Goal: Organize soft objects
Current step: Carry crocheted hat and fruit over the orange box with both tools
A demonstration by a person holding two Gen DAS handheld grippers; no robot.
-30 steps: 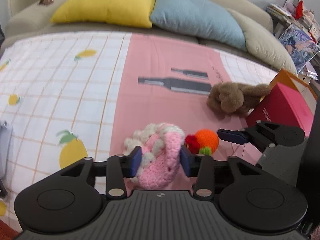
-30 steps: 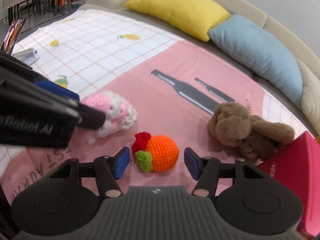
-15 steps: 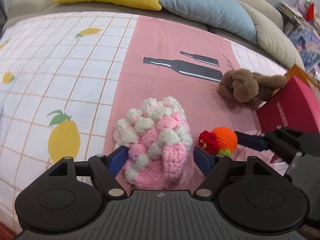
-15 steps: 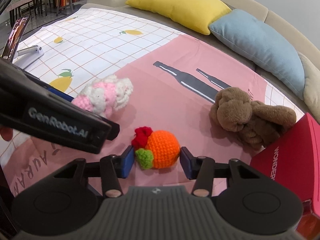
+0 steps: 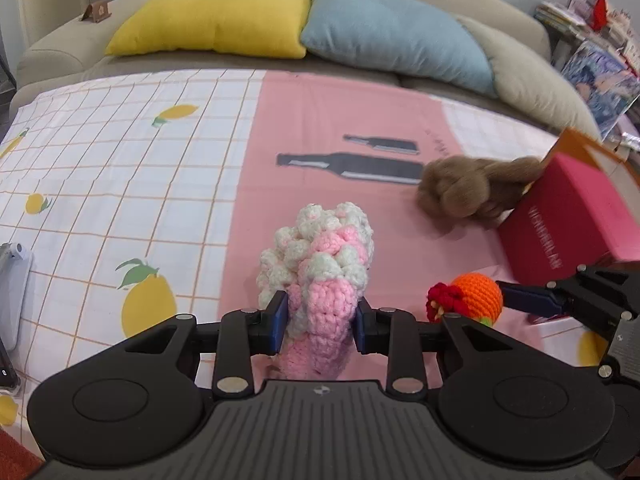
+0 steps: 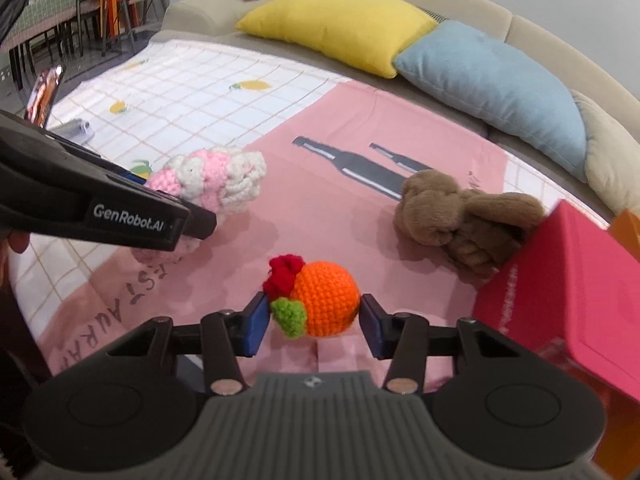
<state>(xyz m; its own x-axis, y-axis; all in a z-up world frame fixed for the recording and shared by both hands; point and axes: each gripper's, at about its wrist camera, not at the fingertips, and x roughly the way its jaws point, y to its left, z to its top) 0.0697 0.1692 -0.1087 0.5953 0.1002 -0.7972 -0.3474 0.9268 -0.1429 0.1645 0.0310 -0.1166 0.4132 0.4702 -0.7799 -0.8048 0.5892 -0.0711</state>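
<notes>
My left gripper (image 5: 320,326) is shut on a pink and white crochet toy (image 5: 320,252) and holds it above the pink cloth; it also shows in the right wrist view (image 6: 216,184). My right gripper (image 6: 314,324) is shut on an orange crochet ball (image 6: 326,298) with a red and green tuft, also seen in the left wrist view (image 5: 476,298). A brown plush toy (image 6: 452,212) lies against a red box (image 6: 568,292) on the right.
The patterned cloth (image 5: 120,168) covers a sofa seat. Yellow (image 5: 216,16) and blue (image 5: 396,36) cushions and a beige one (image 5: 532,76) lean at the back. A phone on a stand (image 6: 44,96) is at the far left. Cluttered shelves (image 5: 600,40) stand right.
My left gripper opened around the crochet toy, then closed on it again and lifted it. My right gripper narrowed from wide open onto the orange ball.
</notes>
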